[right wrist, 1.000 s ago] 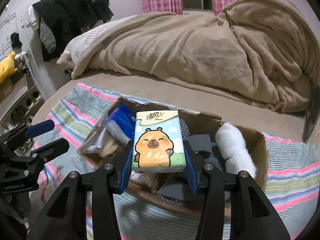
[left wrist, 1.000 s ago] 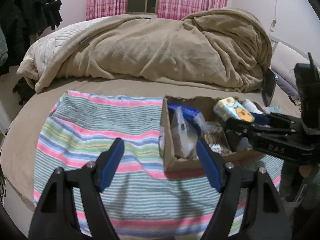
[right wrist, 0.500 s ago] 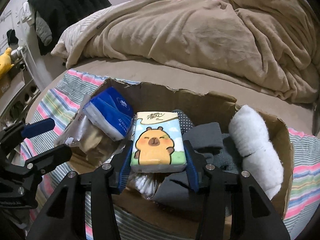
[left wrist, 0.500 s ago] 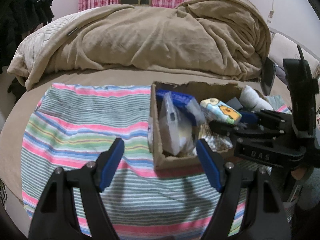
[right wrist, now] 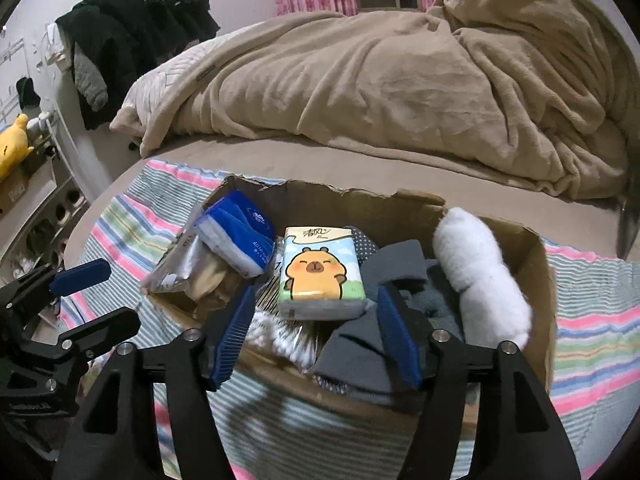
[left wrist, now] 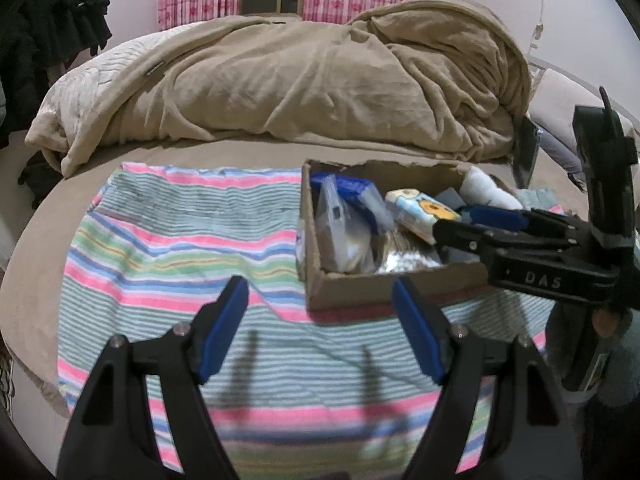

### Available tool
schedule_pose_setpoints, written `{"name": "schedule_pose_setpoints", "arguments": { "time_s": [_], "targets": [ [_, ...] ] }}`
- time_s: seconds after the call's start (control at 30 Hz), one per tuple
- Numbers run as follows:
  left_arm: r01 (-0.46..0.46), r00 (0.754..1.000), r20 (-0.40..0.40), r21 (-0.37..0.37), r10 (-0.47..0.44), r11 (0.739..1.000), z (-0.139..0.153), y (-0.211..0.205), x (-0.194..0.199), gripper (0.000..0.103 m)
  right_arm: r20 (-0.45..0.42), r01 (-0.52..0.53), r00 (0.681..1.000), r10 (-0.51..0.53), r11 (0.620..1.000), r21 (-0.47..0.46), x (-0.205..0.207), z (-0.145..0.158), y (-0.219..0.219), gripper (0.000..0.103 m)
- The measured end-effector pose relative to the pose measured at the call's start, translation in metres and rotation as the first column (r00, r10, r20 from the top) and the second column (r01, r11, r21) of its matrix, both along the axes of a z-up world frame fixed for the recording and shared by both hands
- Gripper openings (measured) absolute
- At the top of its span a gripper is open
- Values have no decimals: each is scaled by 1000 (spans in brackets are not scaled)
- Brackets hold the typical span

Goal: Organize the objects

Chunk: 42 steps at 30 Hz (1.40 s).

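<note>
A cardboard box [right wrist: 540, 280] stands on a striped cloth on the bed. In it lies a tissue pack with an orange cartoon animal [right wrist: 318, 272], resting on other items between a blue tissue pack [right wrist: 240, 236] and grey and white socks [right wrist: 476, 272]. My right gripper [right wrist: 318, 328] is open over the box's near side, its pads apart on either side of the cartoon pack and free of it. In the left wrist view the box [left wrist: 360, 292], the cartoon pack [left wrist: 420, 212] and the right gripper [left wrist: 472, 224] show. My left gripper [left wrist: 320, 328] is open and empty above the cloth, just in front of the box.
The striped cloth [left wrist: 180, 240] covers the near part of the bed. A rumpled tan blanket [left wrist: 300, 80] lies behind the box. Dark clothes [right wrist: 132, 40] hang at the left wall. A yellow plush toy [right wrist: 12, 144] sits on a shelf at far left.
My right gripper lowered the cartoon tissue pack into the box and opened, letting it go. My left gripper stayed open and shifted slightly toward the box.
</note>
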<state>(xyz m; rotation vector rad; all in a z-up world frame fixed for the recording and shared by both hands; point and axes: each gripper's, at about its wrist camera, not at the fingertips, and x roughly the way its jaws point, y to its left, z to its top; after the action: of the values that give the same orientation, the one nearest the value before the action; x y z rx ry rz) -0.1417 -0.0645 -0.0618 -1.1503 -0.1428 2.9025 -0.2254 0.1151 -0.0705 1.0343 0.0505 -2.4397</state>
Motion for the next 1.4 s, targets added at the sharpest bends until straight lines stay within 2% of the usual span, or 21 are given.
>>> {"name": "schedule_pose_setpoints", "arguments": {
  "time_s": [0.27, 0.7, 0.87, 1.07, 1.4],
  "targets": [
    [1, 1000, -27, 19, 0, 1000, 18, 3, 27, 76, -41, 18, 999, -18, 1000, -3, 30, 20, 7, 71],
    [16, 1000, -15, -71, -17, 997, 26, 30, 70, 76, -45, 61, 997, -60, 998, 15, 88, 24, 25, 71],
    [-12, 1000, -17, -121, 10, 993, 27, 37, 85, 76, -71, 67, 995, -64, 997, 36, 104, 33, 31, 72],
    [-32, 999, -31, -104, 29, 994, 32, 40, 103, 76, -90, 80, 993, -74, 995, 64, 126, 40, 42, 72],
    [-14, 998, -56, -104, 9, 994, 44, 56, 132, 76, -115, 100, 989, -94, 994, 46, 165, 59, 63, 73]
  ]
}}
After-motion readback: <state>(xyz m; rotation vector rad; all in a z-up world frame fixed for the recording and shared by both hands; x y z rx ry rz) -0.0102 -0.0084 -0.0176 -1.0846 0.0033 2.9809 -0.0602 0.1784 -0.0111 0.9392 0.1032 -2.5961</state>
